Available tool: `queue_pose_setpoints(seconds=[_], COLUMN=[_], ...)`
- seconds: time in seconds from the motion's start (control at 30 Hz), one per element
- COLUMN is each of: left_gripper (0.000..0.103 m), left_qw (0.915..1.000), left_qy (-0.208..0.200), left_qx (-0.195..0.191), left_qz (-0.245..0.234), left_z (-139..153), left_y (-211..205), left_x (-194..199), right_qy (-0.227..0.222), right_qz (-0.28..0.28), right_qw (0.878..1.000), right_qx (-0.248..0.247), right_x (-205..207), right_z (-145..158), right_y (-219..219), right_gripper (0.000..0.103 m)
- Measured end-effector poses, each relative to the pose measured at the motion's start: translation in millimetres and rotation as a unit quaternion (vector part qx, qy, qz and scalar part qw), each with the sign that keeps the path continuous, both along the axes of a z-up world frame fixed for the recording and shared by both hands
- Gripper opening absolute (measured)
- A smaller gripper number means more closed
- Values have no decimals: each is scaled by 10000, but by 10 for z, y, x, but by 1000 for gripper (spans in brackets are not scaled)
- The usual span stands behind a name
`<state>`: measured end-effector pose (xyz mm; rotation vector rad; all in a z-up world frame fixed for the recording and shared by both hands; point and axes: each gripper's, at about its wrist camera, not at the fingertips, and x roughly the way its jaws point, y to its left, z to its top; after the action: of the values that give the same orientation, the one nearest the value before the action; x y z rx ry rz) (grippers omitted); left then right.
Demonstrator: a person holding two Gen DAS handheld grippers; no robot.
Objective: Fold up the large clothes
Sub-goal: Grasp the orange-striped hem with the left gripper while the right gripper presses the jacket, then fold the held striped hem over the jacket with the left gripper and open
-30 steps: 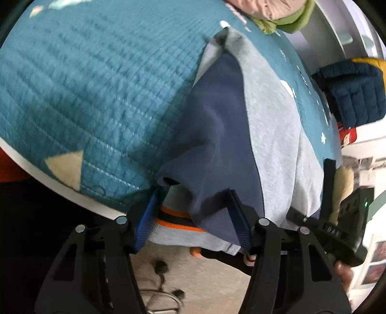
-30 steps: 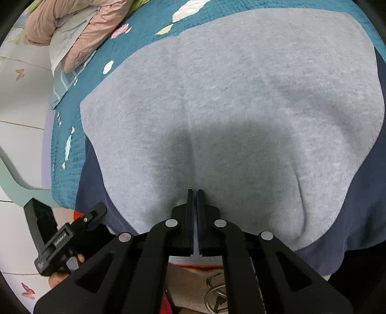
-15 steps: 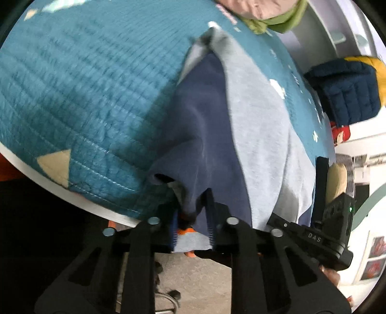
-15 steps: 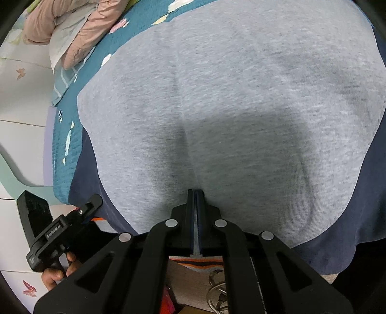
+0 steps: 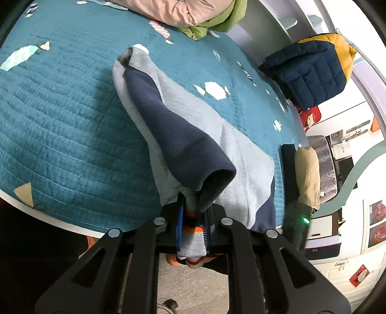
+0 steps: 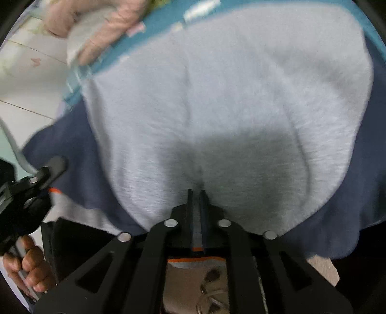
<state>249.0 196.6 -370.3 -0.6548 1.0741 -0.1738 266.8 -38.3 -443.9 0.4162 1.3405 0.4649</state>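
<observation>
A grey and navy sweatshirt with an orange-striped hem lies on the teal quilted bed, hanging over the near edge. My left gripper is shut on the sweatshirt's hem by the navy sleeve, which folds over the jaws. In the right wrist view the grey body of the sweatshirt fills the frame. My right gripper is shut on its hem. The left gripper and the hand holding it show at the left there.
A pink and green pile of bedding lies at the far end of the bed. A navy and yellow puffer jacket hangs at the right. The floor shows below the bed edge.
My left gripper has closed on the hem and lifted it, so the navy sleeve now folds over the jaws. The right gripper has risen with the hem, still shut; its view is blurred.
</observation>
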Motion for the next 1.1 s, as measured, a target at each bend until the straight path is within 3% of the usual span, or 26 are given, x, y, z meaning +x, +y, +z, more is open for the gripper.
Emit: queue_pose_setpoints(seconds=[0.03, 0.1, 0.13, 0.23, 0.4, 0.63, 0.83, 1.1], left_gripper=[12, 12, 12, 12, 12, 12, 12, 12], left_qw=[10000, 10000, 10000, 9998, 9997, 9998, 9998, 9997], left_qy=[7, 9, 6, -12, 17, 56, 61, 41], left_qx=[-29, -59, -85, -163, -201, -169, -55, 123], left_qz=[-5, -33, -40, -90, -131, -84, -169, -223], left_z=[5, 37, 45, 77, 138, 177, 188, 275], left_y=[3, -14, 5, 18, 1, 19, -37, -149], left_x=[-2, 13, 3, -18, 15, 45, 57, 109], right_qy=[-353, -885, -1150, -1633, -1656, -1432, -1794, -2018], right_qz=[74, 183, 277, 662, 1102, 1050, 1280, 1279], right_qw=[9993, 9959, 9929, 9843, 9800, 9841, 9754, 9706], right_qx=[42, 102, 116, -25, 7, 67, -95, -278], right_x=[-72, -196, -260, -378, -498, -389, -510, -197], right_z=[156, 398, 519, 717, 739, 743, 870, 768], right_y=[3, 40, 84, 261, 436, 639, 675, 982], right_gripper=[19, 44, 47, 49, 51, 52, 57, 57])
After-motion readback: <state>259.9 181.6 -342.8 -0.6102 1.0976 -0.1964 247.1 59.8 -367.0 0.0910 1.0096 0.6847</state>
